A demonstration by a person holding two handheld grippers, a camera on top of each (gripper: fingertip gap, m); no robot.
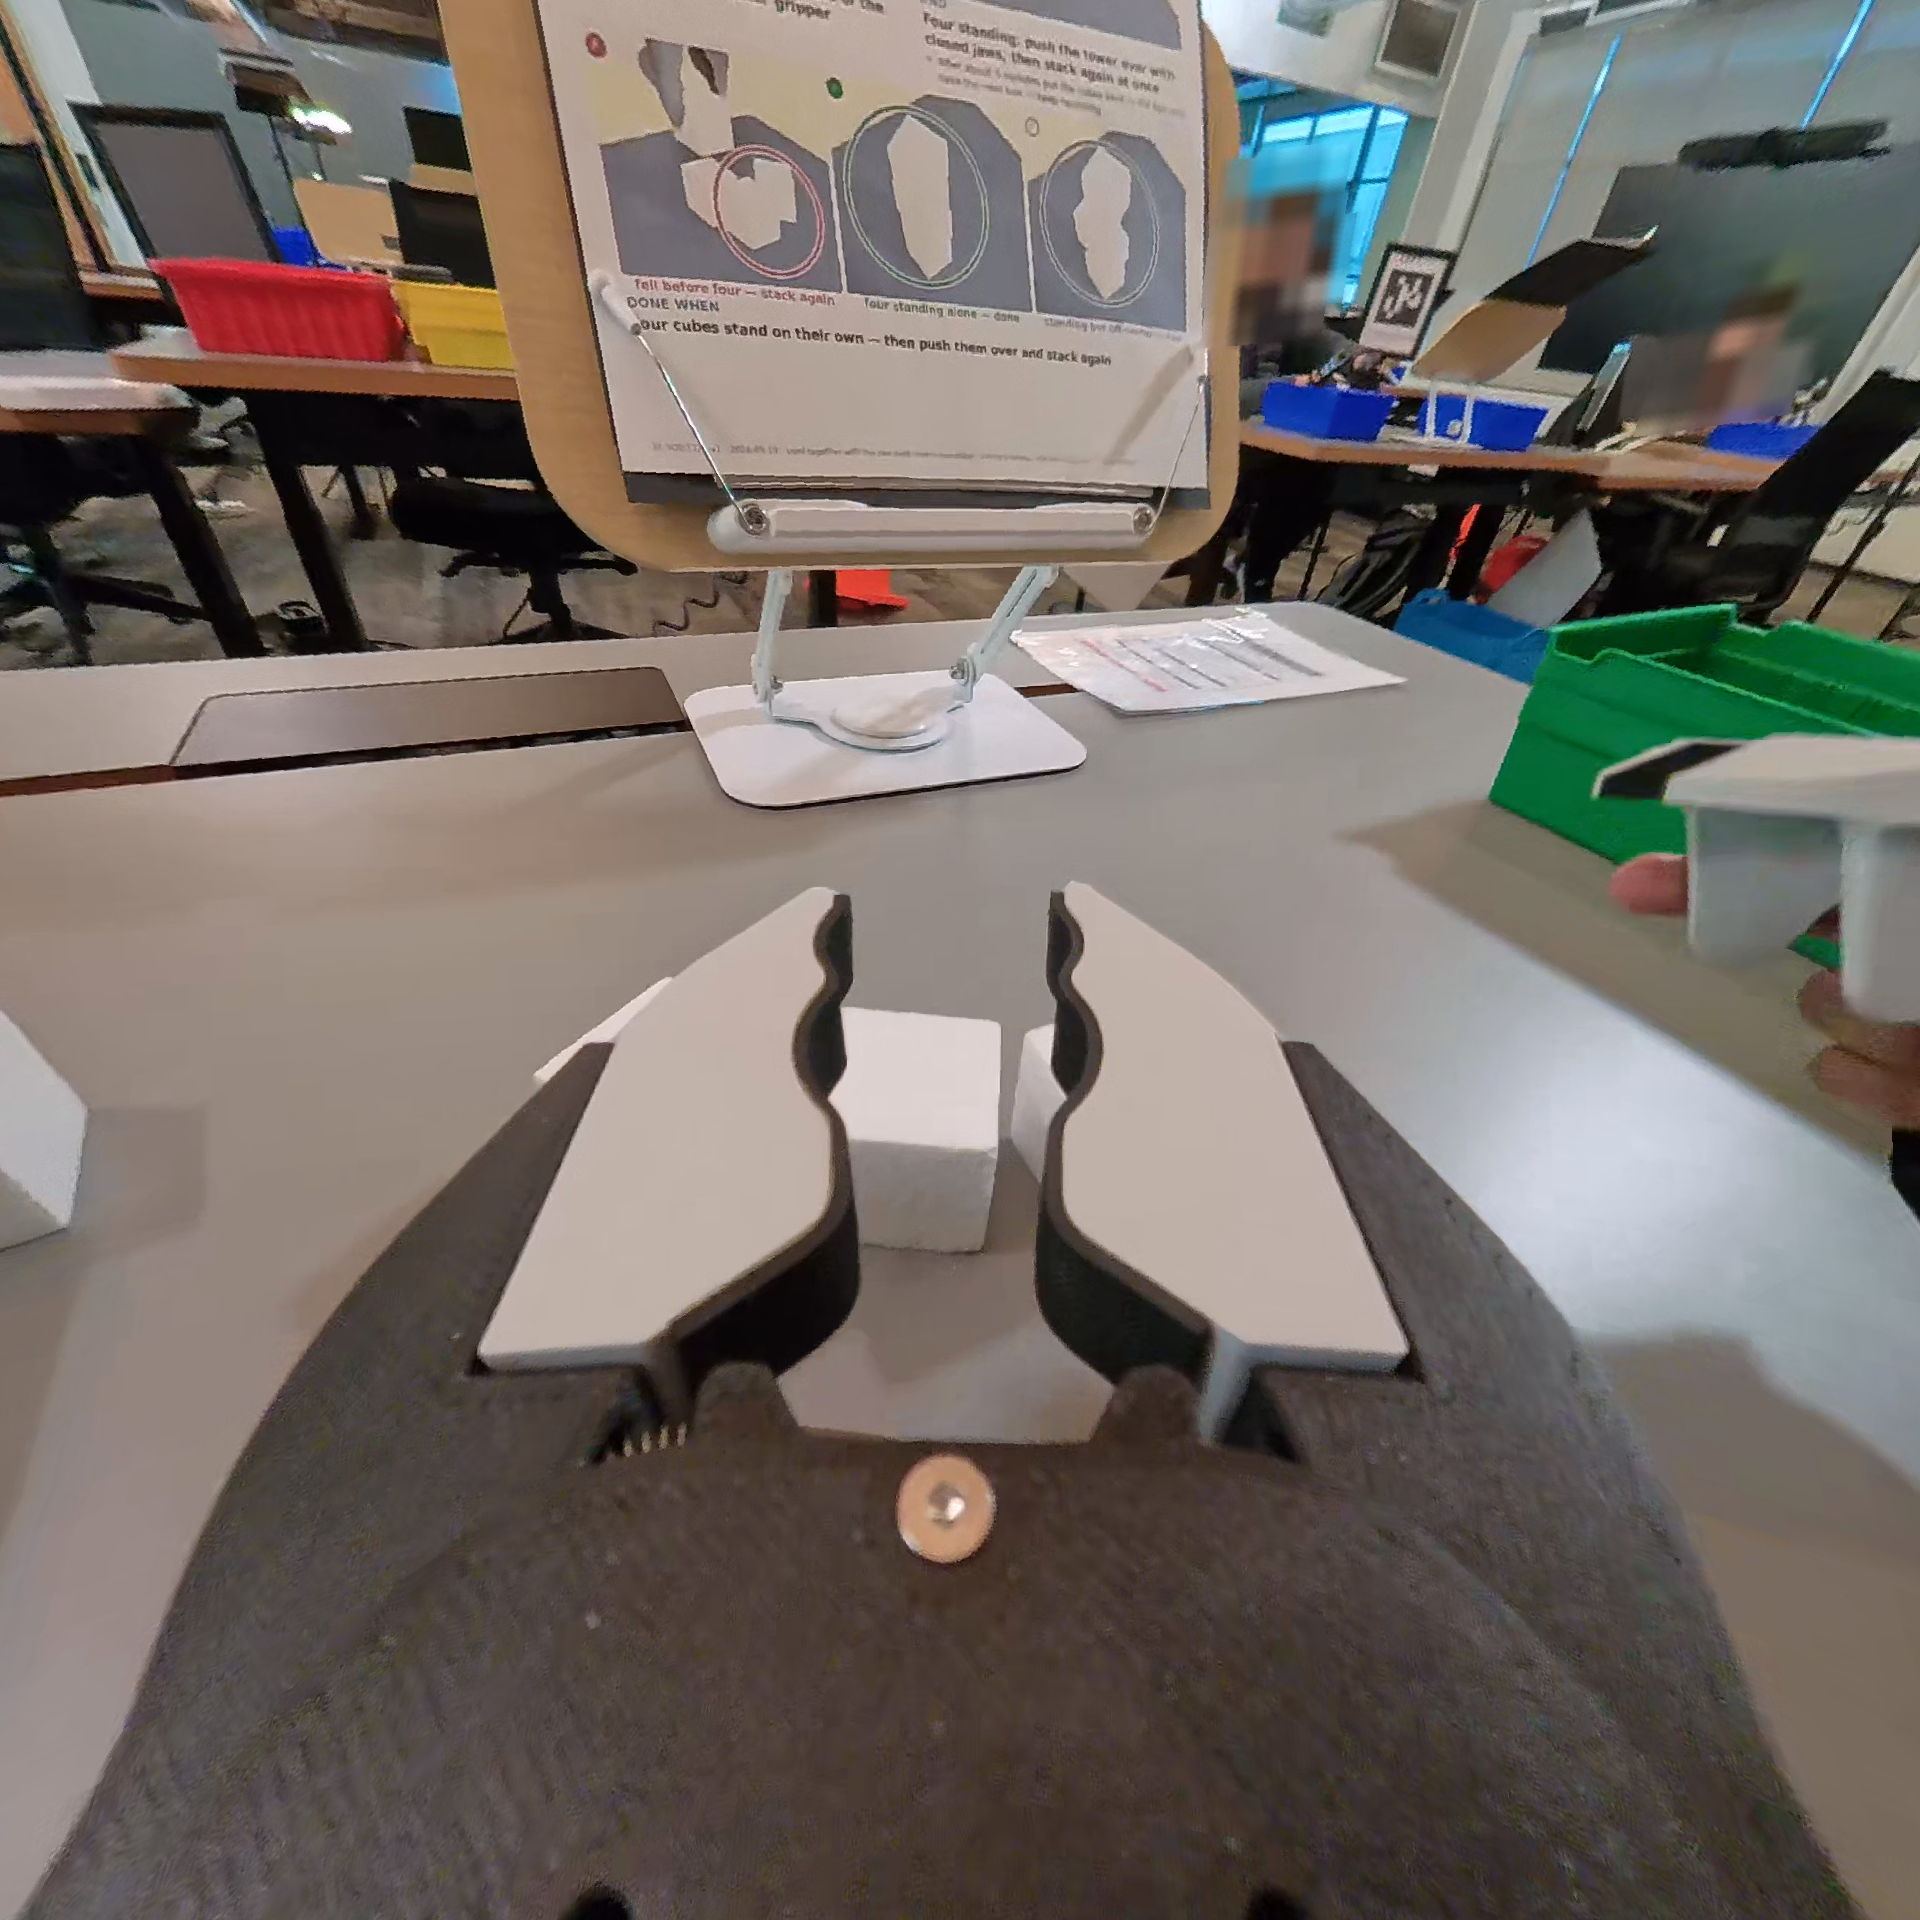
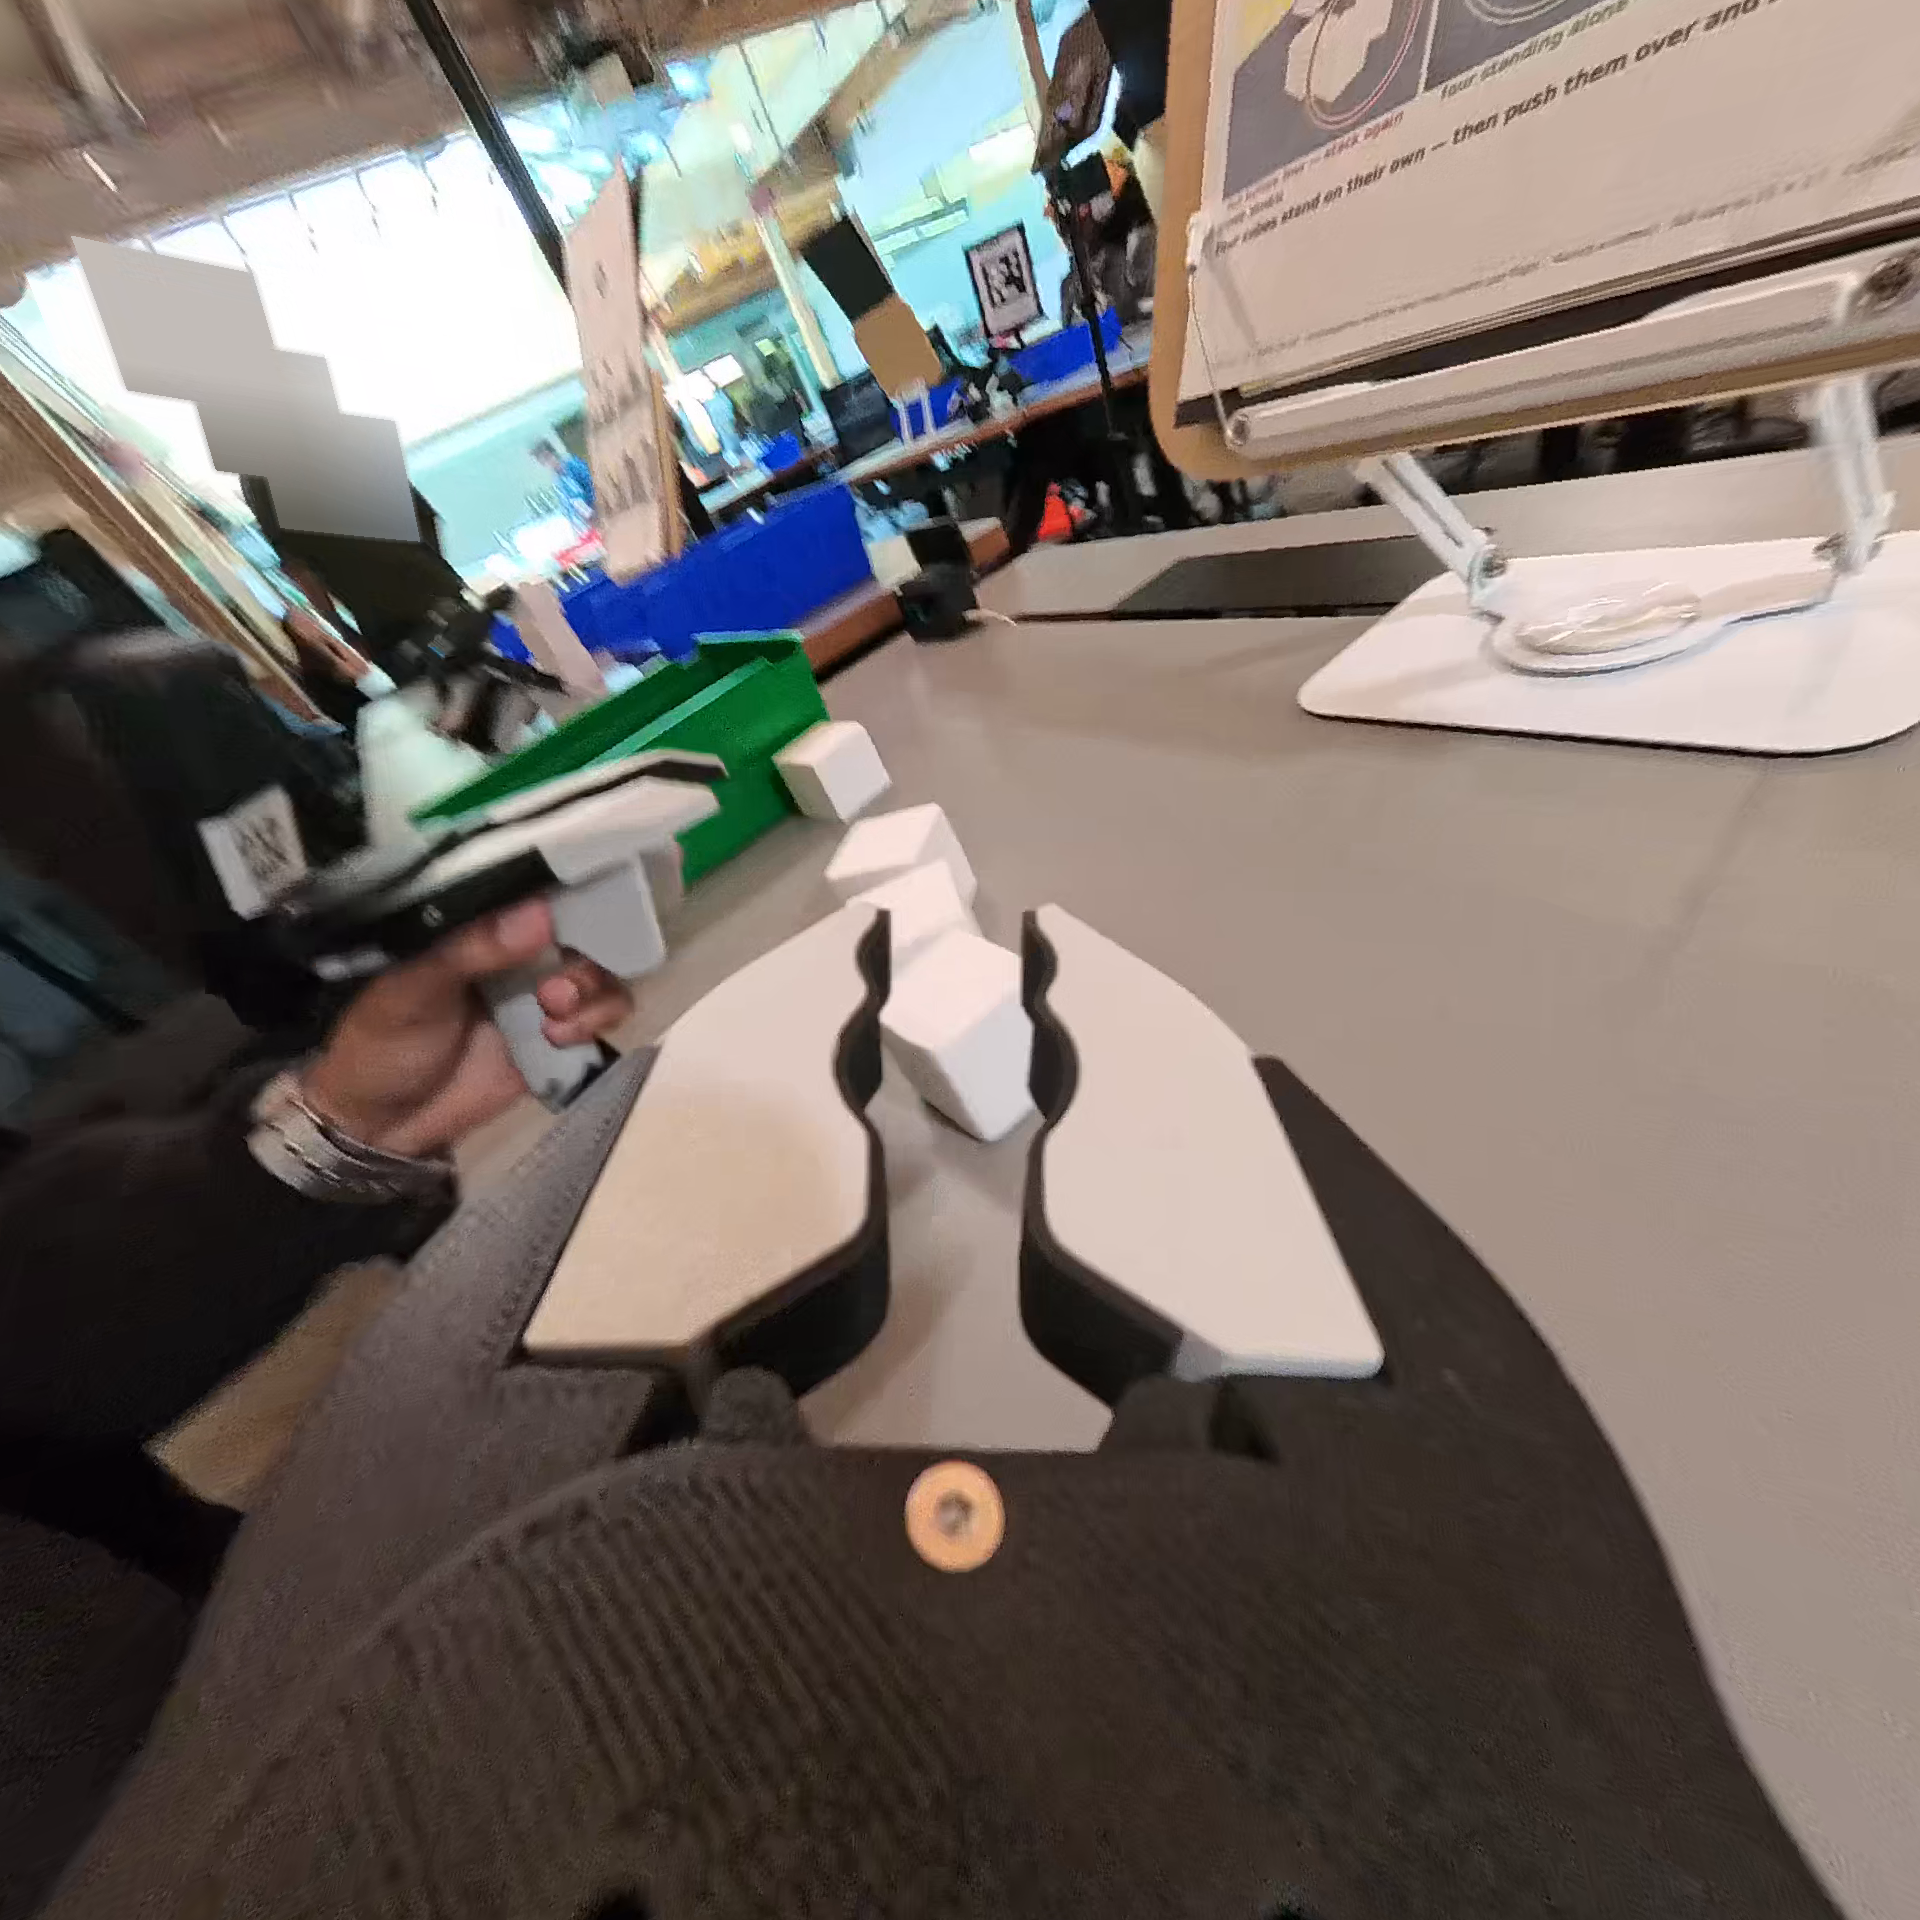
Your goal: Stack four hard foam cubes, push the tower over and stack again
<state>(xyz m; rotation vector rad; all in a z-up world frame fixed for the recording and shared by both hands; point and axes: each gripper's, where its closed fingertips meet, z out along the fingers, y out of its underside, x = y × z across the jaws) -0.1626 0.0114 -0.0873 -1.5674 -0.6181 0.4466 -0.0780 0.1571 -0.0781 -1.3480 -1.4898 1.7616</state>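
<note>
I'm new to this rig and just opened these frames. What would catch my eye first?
White foam cubes lying scattered on the grey table, none stacked. The right gripper has one cube between its open jaws, the left gripper another. Behind stand an instruction sheet on a stand and a green bin.

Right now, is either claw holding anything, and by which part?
Left gripper: nothing; its open fingers straddle a foam cube, gap showing. Right gripper: a white cube lies between its fingers; grip cannot be told.
</note>
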